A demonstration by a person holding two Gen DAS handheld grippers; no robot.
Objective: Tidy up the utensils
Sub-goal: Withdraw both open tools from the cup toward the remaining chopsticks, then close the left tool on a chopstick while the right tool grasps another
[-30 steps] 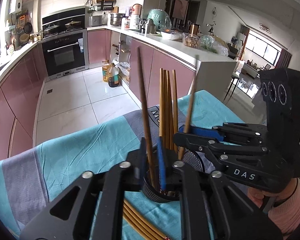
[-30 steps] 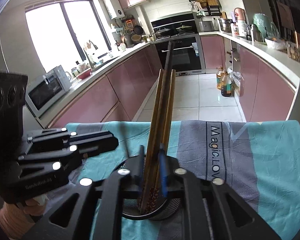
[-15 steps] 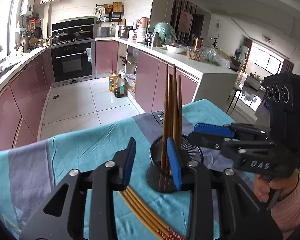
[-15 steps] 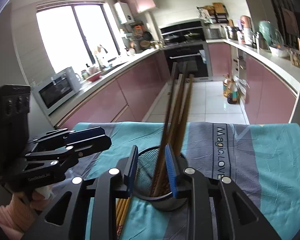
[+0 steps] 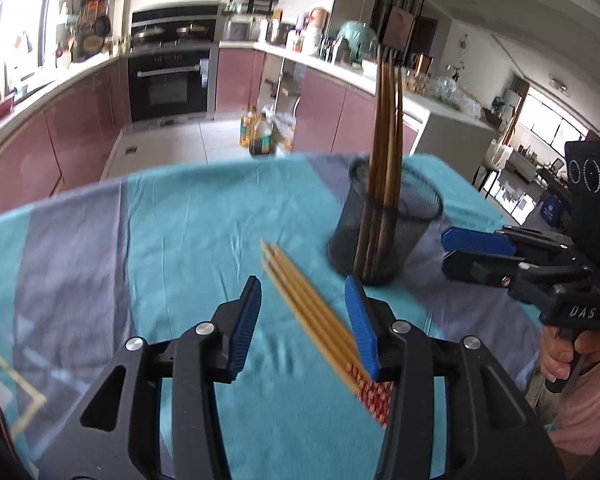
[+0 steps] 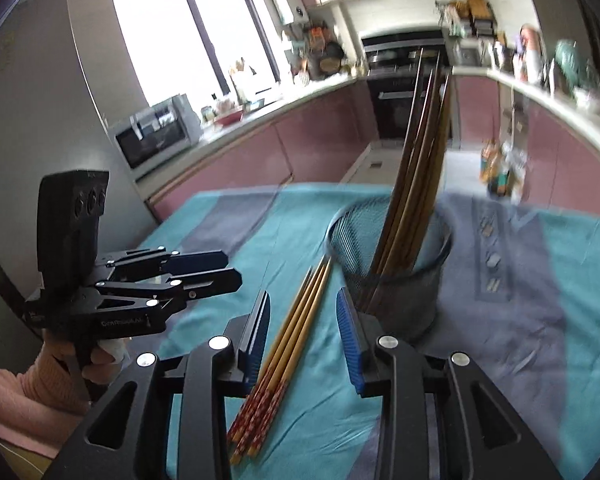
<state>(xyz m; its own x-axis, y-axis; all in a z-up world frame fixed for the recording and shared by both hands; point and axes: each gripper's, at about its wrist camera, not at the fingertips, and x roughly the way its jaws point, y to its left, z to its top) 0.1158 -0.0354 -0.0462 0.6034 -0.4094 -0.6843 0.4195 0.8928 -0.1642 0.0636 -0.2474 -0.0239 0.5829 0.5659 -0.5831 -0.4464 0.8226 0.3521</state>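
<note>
A black mesh cup [image 5: 384, 236] [image 6: 400, 280] stands on the teal and grey cloth [image 5: 180, 220] and holds several brown chopsticks [image 5: 385, 120] [image 6: 420, 152] upright. A bundle of several lighter chopsticks [image 5: 304, 300] [image 6: 296, 332] with red patterned ends lies flat on the cloth beside the cup. My left gripper [image 5: 304, 322] [image 6: 230, 268] hovers over this bundle, its jaws opening with nothing pressed between the pads. My right gripper [image 6: 304, 326] [image 5: 446, 250] is just short of the cup, over the same bundle. Its jaws are opening too, and they grip nothing.
The table's far edge drops to a tiled kitchen floor with oil bottles [image 5: 260, 136]. Pink cabinets, an oven [image 5: 168, 84] and cluttered counters run behind. A microwave [image 6: 156, 136] sits on the left counter. Hands in pink sleeves [image 5: 580, 400] hold both grippers.
Both grippers let go of the chopsticks they held over the cup, opened and drew back and down. Those chopsticks now stand in the cup, and the flat bundle lies under the jaws.
</note>
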